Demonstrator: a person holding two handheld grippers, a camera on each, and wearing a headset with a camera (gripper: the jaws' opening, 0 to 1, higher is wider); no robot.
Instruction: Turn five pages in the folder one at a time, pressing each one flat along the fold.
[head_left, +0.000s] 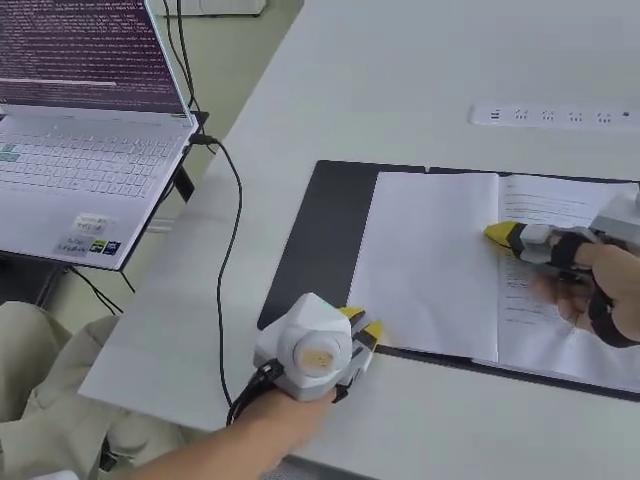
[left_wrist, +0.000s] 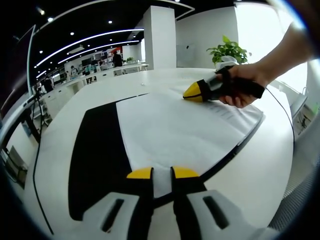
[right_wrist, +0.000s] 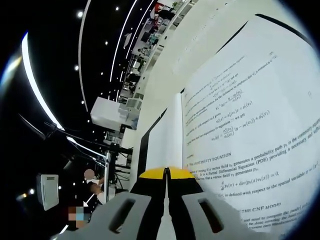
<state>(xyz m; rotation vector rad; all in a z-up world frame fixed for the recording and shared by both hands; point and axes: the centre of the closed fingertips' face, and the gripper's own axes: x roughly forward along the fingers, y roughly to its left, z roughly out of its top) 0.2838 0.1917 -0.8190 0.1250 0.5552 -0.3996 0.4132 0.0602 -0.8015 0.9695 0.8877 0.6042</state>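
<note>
Workbench (head_left: 420, 80), white and broad, carries the open folder (head_left: 318, 235) at its near right, with black cover showing left of the sheets. Left page (head_left: 425, 260) lies blank and flat; right page (head_left: 560, 205) is printed. Paper this thin looks light, floppy and easy to crease or tear. I judge a page is best lifted by a free outer corner, one sheet only, then smoothed toward the fold (head_left: 498, 310). Right gripper (head_left: 497, 235) has its jaws closed together, holding nothing, with its tips down on the paper at the fold. Left gripper (head_left: 362, 322) sits at the folder's near edge, jaws parted by a narrow slit and gripping nothing. Whether its tips touch the left page I cannot tell.
</note>
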